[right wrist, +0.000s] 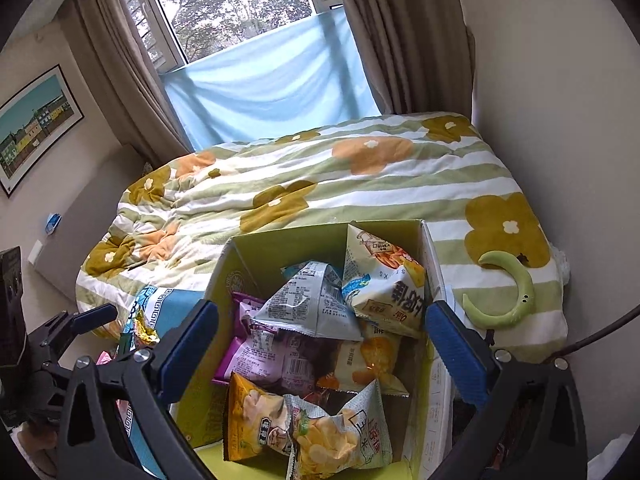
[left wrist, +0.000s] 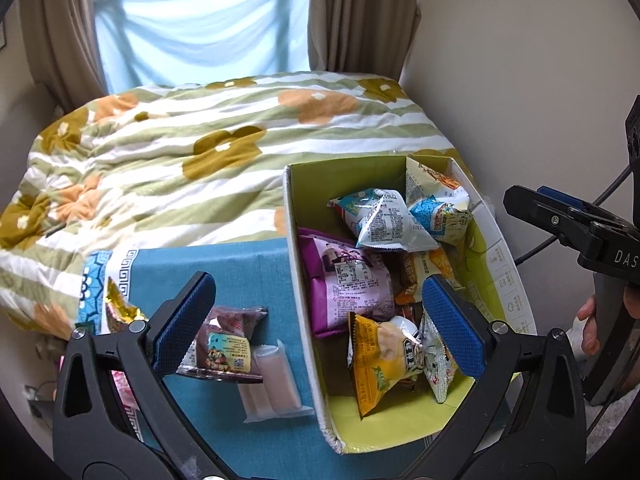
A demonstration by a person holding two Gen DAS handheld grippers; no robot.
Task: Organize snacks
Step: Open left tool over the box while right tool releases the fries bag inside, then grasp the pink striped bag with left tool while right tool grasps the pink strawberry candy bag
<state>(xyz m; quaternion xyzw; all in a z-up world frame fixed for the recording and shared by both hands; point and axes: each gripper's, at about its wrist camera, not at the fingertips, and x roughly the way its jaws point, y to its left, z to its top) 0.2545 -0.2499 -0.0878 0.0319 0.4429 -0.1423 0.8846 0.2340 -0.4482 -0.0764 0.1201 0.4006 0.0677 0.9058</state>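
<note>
Striped quilt (right wrist: pixel 320 184) across the bed. On it, green box (left wrist: pixel 304 184) heaped with snack packs (right wrist: pixel 316 300), beside blue cloth (left wrist: pixel 248 264) bearing brown pack (left wrist: pixel 228 344) and pale bars (left wrist: pixel 276 380). Left gripper (left wrist: pixel 320 320) agape, empty; right gripper (right wrist: pixel 320 344) likewise, above box.

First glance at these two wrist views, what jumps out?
The open cardboard box with a lime-green inside, heaped with snack bags, sits in the middle foreground against the floral striped quilt. On the teal cloth to its left lie a dark brown snack packet and a clear sleeve of pale pink pieces. Both grippers, left gripper and right gripper, are wide open and hold nothing.
</note>
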